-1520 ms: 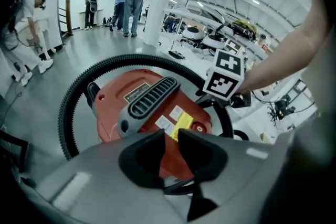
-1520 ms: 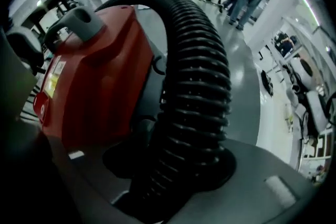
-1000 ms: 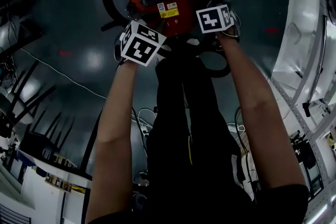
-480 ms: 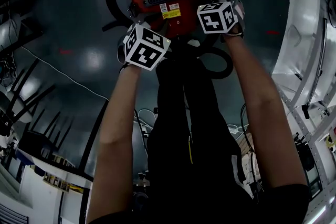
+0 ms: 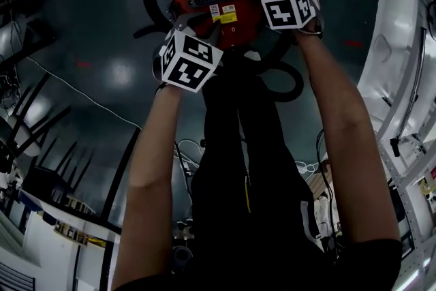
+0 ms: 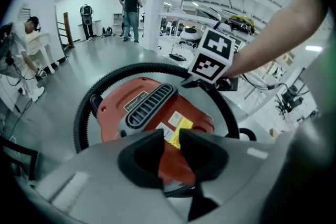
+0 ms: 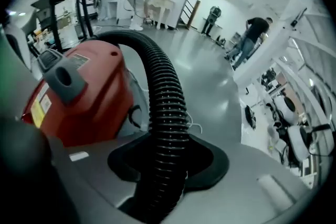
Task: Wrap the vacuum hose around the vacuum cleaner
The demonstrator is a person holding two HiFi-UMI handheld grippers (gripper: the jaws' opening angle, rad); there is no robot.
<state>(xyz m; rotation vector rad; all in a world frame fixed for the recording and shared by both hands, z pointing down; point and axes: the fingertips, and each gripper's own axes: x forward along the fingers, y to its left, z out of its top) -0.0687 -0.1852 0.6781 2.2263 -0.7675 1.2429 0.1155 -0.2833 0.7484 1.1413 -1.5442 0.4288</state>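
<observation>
Black hose (image 7: 163, 92) is sitting pinched in my just-closing right claw (image 7: 168, 161); I am fearing it slipping and uncoiling.

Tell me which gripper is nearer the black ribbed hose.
Right. The right gripper has just been closing its jaws with the hose between them; the left gripper hangs over the red vacuum cleaner, jaws empty, the hose beyond it.
</observation>
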